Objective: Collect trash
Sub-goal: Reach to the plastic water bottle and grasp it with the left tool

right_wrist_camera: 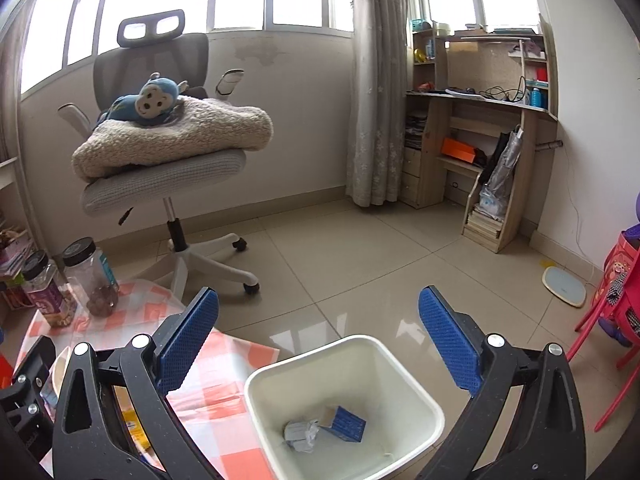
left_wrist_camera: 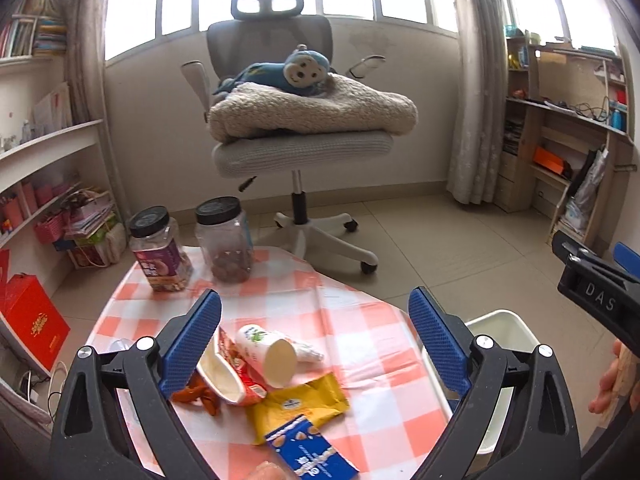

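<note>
In the left wrist view my left gripper (left_wrist_camera: 314, 340) is open above a pile of trash on the checked table (left_wrist_camera: 352, 320): a white tube (left_wrist_camera: 266, 354), a red cup (left_wrist_camera: 228, 376), a yellow wrapper (left_wrist_camera: 298, 404) and a blue packet (left_wrist_camera: 310, 450). In the right wrist view my right gripper (right_wrist_camera: 318, 344) is open and empty above the white bin (right_wrist_camera: 416, 384), which holds a blue carton (right_wrist_camera: 346, 424) and crumpled paper (right_wrist_camera: 300, 434). The bin's rim also shows in the left wrist view (left_wrist_camera: 504, 320), right of the table.
Two black-lidded jars (left_wrist_camera: 160, 256) (left_wrist_camera: 226, 240) stand at the table's far edge. An office chair (left_wrist_camera: 304, 152) with a blanket and a blue plush stands beyond. Shelves line both walls. A red child's chair (right_wrist_camera: 616, 312) is at the right.
</note>
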`<state>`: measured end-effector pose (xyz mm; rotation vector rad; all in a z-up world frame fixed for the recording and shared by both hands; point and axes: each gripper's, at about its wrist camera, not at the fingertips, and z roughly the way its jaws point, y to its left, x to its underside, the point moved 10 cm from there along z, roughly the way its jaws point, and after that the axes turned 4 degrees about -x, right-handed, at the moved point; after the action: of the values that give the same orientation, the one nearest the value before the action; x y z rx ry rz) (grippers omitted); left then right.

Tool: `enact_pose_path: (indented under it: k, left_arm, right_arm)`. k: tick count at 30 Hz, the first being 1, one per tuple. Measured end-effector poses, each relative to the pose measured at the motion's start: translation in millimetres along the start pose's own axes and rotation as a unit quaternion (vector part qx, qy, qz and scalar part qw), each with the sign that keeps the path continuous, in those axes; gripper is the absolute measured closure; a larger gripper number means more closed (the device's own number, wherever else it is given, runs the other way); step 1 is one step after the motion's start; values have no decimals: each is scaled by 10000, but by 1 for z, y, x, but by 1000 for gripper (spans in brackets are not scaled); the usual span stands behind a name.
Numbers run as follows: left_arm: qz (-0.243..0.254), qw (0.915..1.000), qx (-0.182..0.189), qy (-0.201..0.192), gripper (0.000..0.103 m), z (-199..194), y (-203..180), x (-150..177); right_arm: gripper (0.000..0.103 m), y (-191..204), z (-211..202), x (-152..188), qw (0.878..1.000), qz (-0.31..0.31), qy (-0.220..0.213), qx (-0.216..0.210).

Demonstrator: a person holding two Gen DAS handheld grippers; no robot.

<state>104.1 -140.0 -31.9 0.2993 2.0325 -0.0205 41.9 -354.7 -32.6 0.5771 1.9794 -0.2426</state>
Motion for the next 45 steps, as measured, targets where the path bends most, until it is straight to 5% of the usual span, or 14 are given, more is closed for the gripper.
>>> enact_pose_path:
  k: [4, 12, 21, 25, 29, 40, 45]
  left_arm:
    - [-357, 9983, -453, -65, 10, 0, 42, 10]
    - [-822, 9919, -850, 457, 10, 14, 103, 26]
    - [-1252, 9752, -1185, 1388, 10, 39, 169, 57]
    - [-1639, 9565, -1153, 2122, 10, 59, 194, 81]
    - [-2198, 9281, -991, 2839, 10, 82, 220, 108]
    - [-3093, 8579, -1040, 3968, 11, 148, 277, 182]
    - [-3318, 8460, -878, 4081, 15, 165, 282, 193]
  right_arm:
    - [7, 37, 0, 6, 9997, -167, 41, -185]
    - [7, 107, 2, 21, 9960, -706, 153, -526]
    - [7, 161, 13, 43, 9873, -1090, 522, -1034]
    - [7, 182, 23, 59, 9791, -1221, 921, -1338]
    - [7, 195, 28, 70, 9722, -1327, 1201, -1508]
    - [7, 235, 36, 95, 9507, -1847, 1566, -1936]
    - [7, 253, 40, 106, 9396, -1999, 1758, -2150]
